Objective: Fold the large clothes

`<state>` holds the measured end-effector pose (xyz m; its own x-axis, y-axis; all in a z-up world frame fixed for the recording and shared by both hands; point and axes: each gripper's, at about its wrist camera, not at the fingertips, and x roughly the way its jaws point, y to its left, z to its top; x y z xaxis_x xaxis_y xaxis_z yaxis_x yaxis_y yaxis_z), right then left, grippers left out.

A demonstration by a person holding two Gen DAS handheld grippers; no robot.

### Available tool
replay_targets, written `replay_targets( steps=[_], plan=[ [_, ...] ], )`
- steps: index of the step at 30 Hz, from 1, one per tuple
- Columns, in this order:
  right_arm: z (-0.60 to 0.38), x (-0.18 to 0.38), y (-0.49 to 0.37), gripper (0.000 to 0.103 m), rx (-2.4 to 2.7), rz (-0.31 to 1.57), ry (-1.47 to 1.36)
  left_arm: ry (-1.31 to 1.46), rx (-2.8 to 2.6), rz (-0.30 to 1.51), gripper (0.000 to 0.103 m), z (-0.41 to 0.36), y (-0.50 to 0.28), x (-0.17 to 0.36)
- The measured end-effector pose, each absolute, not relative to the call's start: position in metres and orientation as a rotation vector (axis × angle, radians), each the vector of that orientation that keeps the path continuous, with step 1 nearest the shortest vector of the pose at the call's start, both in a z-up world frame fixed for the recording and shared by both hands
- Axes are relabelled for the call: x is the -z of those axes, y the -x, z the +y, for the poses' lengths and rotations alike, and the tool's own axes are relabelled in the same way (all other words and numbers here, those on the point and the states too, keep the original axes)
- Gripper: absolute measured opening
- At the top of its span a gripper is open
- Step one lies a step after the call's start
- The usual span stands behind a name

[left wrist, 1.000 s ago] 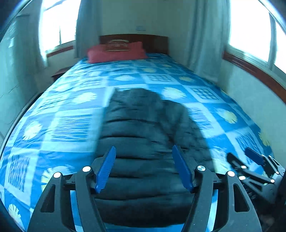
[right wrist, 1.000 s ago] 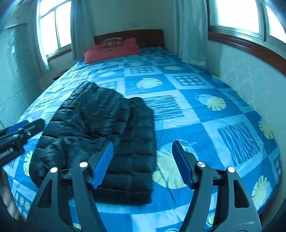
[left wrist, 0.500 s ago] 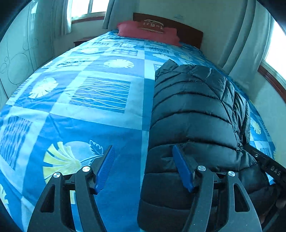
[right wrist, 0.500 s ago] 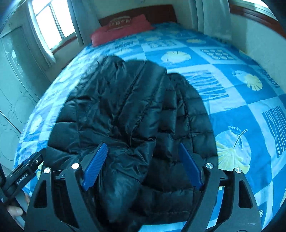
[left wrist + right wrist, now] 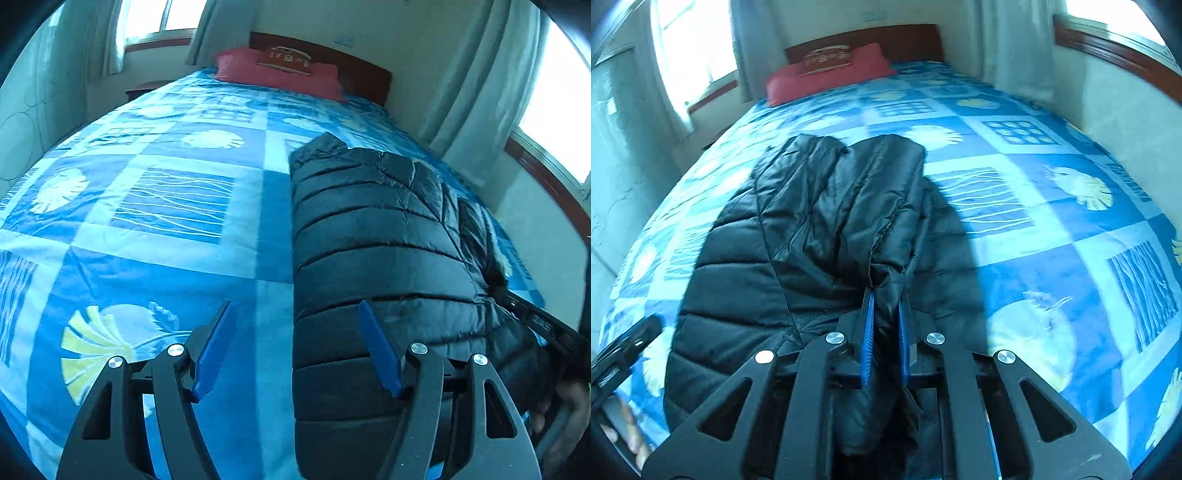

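Jacket (image 5: 827,236), black and quilted, lies on the bed (image 5: 1052,206) near its foot edge. Right hand-held gripper (image 5: 885,325) points forward, low over the bed, clenched on a jacket fold. Left hand-held gripper (image 5: 295,347) hovers released over the jacket's left edge, one finger (image 5: 376,347) above the fabric.

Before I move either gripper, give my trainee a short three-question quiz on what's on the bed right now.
1. True or false: the right gripper is shut on the black puffer jacket.
2. The left gripper is: A) open, B) shut on the jacket, C) out of view.
3. Fill in: at the head of the blue patterned bedspread lies a ____ pillow.

Key: 1 true; 2 A; 3 red.
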<state>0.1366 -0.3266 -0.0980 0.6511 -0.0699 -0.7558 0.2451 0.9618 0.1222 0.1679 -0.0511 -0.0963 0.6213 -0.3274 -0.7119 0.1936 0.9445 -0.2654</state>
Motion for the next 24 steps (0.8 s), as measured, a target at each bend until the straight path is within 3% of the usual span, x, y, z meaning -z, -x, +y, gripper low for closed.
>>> replay_targets(
  steps=[10,14,17,24],
  plan=[
    [-0.366,0.159,-0.160,0.012,0.145,0.909,-0.259,0.071,0.351,0.950,0.068,-0.105,-0.186,0.147],
    [-0.365,0.149,-0.156,0.016,0.152,0.911,-0.244,0.064,0.338,0.955,0.067,-0.105,-0.185,0.144],
    [-0.364,0.135,-0.147,0.033,0.193,0.899,-0.222,0.046,0.327,0.942,0.067,-0.104,-0.179,0.136],
    [-0.344,0.080,-0.102,0.033,0.231,0.794,-0.189,0.069,0.280,0.884,0.067,-0.086,-0.161,0.107]
  ],
)
